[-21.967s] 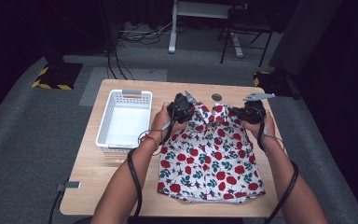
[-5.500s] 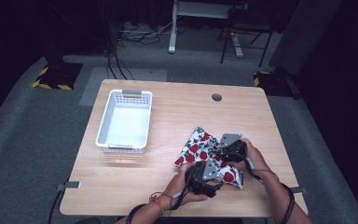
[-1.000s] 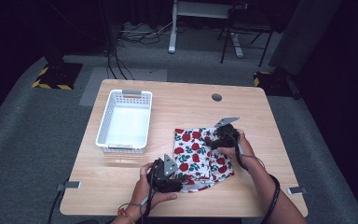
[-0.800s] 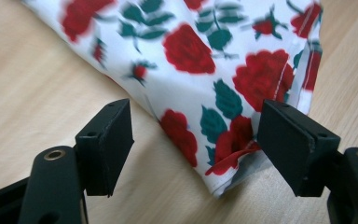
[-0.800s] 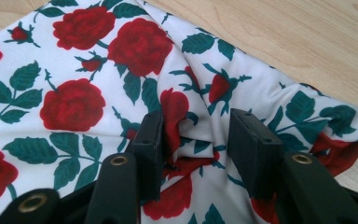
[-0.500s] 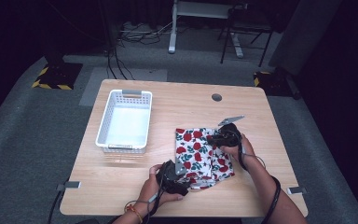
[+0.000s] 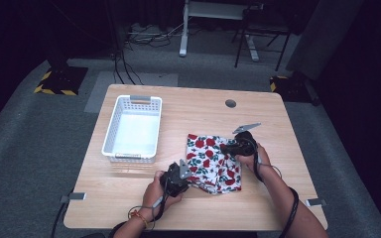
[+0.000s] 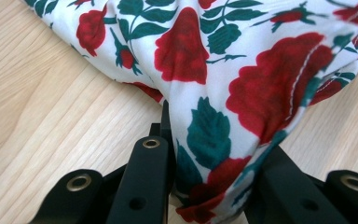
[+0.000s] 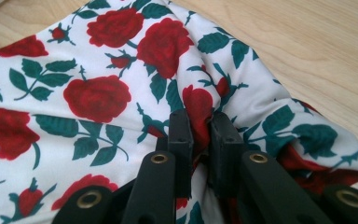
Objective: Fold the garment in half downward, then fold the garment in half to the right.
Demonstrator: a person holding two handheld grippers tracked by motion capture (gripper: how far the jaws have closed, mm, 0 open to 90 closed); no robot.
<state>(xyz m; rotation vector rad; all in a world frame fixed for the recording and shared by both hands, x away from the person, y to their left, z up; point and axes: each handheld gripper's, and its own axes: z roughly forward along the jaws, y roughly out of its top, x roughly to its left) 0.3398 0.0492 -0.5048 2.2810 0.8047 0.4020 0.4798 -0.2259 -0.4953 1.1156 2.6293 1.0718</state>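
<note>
Rose-print cloth [image 7: 209, 162], thin woven fabric, white ground with red blooms and green leaves, folded into a rough rectangle on the wooden table [image 7: 188, 106], right of centre, well apart from the white slatted plastic basket [image 7: 133, 128] at the left.

High view: long axis of the fold running from the far edge toward the near edge. Left gripper [image 7: 182, 179] at the near-left corner; right gripper [image 7: 231, 148] on the right edge, farther up. Both in contact with the cloth, neither nearer than the other; bulk of the fabric lying between the two, to the right of the left fingers and to the left of the right ones. Basket off to the left, on the left hand's side.

Left gripper view: jaws just closed in, black, matte, with brass-ringed screw holes; a soft bulging fold of the cloth [image 8: 223, 93] bunched between them and pressed on both sides. Cloth extending up and away from the fingertips; bare pale wood grain at either flank.

Right gripper view: jaws just closed in, nearly together, pinching a narrow ridge of cloth [image 9: 121, 84] gathered into puckers at the tips. Remaining fabric spread flat to the left of the pinch; a rumpled edge and bare table to the right.
</note>
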